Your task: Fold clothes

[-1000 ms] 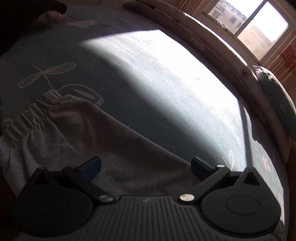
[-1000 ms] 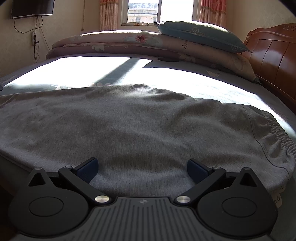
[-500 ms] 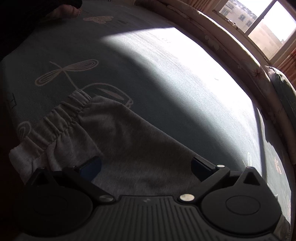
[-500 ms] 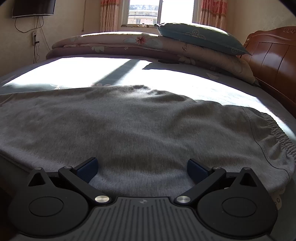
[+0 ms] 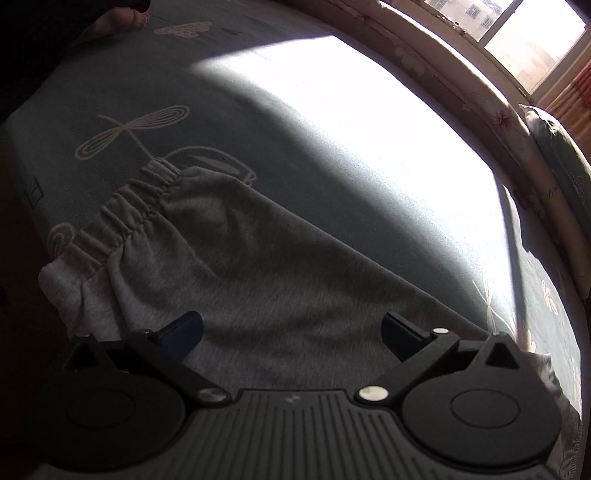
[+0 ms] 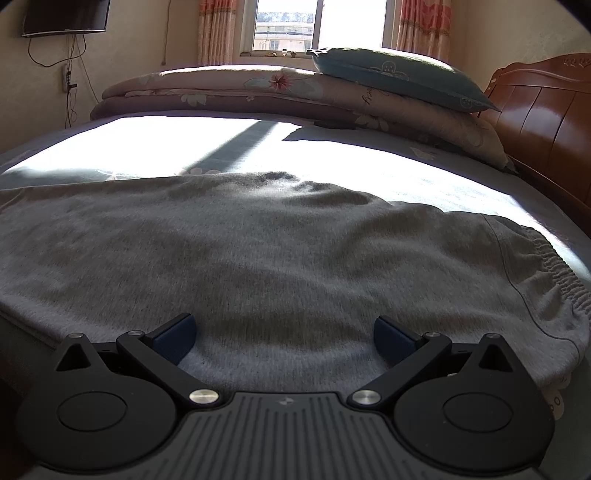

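My left gripper (image 5: 291, 332) is spread wide, both blue-padded fingers (image 5: 183, 330) apart with nothing between them, poised just above the grey sweatpants (image 5: 258, 277) near their gathered cuff (image 5: 125, 218); that cuff lies at the near left corner of the bed, resting on the teal bedsheet (image 5: 229, 122) beside a printed dragonfly motif (image 5: 129, 129); the cuff's pale lower end droops over the mattress edge. My right gripper (image 6: 284, 334) is likewise released, fingers (image 6: 175, 334) well apart and empty, low over the wide body of the same grey sweatpants (image 6: 277, 251); the elastic waistband (image 6: 561, 273) sits at the right, near the bed's edge. The garment lies spread flat across the near side of the bed (mostly in shade, a few shallow wrinkles along its far edge); beyond it a bright patch of sun falls on the sheet (image 6: 147, 144). At the far side a folded floral quilt (image 6: 258, 92) runs along the bed under the window (image 6: 288, 26), with a teal pillow (image 6: 399, 77) on top; a wooden headboard (image 6: 546, 118) stands at the right; a wall-mounted television (image 6: 66, 16) is at upper left. In the left view, a bare foot (image 5: 122, 20) shows at the top left corner, touching the sheet.
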{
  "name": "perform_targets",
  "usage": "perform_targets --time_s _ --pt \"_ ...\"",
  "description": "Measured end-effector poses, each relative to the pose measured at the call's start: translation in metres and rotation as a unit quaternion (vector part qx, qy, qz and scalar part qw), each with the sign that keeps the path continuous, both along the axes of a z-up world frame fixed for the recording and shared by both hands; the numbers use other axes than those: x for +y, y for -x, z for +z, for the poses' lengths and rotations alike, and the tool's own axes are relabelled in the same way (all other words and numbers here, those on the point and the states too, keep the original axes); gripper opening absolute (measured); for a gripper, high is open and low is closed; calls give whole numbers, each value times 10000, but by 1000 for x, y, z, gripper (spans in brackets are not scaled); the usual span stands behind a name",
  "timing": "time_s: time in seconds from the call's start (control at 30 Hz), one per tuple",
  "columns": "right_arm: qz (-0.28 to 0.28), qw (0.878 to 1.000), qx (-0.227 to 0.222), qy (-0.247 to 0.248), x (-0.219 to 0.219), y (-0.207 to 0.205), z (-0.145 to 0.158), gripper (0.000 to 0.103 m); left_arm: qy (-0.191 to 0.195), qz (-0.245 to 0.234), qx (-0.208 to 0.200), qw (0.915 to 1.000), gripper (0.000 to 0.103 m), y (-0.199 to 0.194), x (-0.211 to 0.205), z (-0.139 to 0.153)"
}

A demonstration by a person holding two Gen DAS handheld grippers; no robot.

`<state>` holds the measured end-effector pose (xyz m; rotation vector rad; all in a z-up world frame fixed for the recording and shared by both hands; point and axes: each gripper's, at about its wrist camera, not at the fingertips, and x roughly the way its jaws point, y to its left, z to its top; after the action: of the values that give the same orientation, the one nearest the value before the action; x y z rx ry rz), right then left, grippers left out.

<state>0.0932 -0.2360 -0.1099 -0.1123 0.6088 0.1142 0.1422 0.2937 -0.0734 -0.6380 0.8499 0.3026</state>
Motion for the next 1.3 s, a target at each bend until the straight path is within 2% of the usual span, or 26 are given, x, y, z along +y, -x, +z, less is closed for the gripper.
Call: perform_targets --time_s 0.07,0.17,0.33,0.43,0.47,0.57,0.67,0.8,0.9,1.0,1.13,1.2,1.3 --pt "-8 10000 -2 2 0 0 0 103 138 72 -202 9997 102 -3 7 5" --pt "-13 10000 -10 10 1 -1 0 103 460 53 -450 9979 102 -19 17 -3" --pt "-43 10000 -23 16 2 -2 -1 103 556 461 -385 9966 102 -38 30 -30" --pt "-62 10000 -29 27 3 -2 -1 103 513 719 -418 9952 102 -35 26 -23" --pt "-66 10000 -34 35 3 -3 -1 103 432 653 -428 9960 102 -34 19 -17" --pt "-91 9999 -38 36 4 -3 -1 103 139 142 -599 9980 102 -32 -13 2" --pt "-84 10000 3 41 4 -4 1 103 144 -434 -727 9963 102 -33 -54 16" --pt "-55 9999 -53 -89 -1 -2 7 103 192 -1177 -867 9891 102 -31 -117 23" --pt "-277 9984 -476 -107 -11 4 22 103 258 -1561 -907 9832 102 -30 -168 24" --pt "-624 9954 -702 -205 -31 -3 42 103 330 -1982 -991 9746 102 -26 -216 24" --pt "-1114 9897 -758 -482 -74 -45 60 103 256 -2442 -988 9643 102 -13 -267 20" --pt "-1555 9853 -584 -409 -94 -81 58 103 120 -2529 -881 9634 102 -3 -283 14" --pt "-1753 9839 -95 -335 -105 -127 46 103 13 -2577 -646 9641 102 4 -298 4"
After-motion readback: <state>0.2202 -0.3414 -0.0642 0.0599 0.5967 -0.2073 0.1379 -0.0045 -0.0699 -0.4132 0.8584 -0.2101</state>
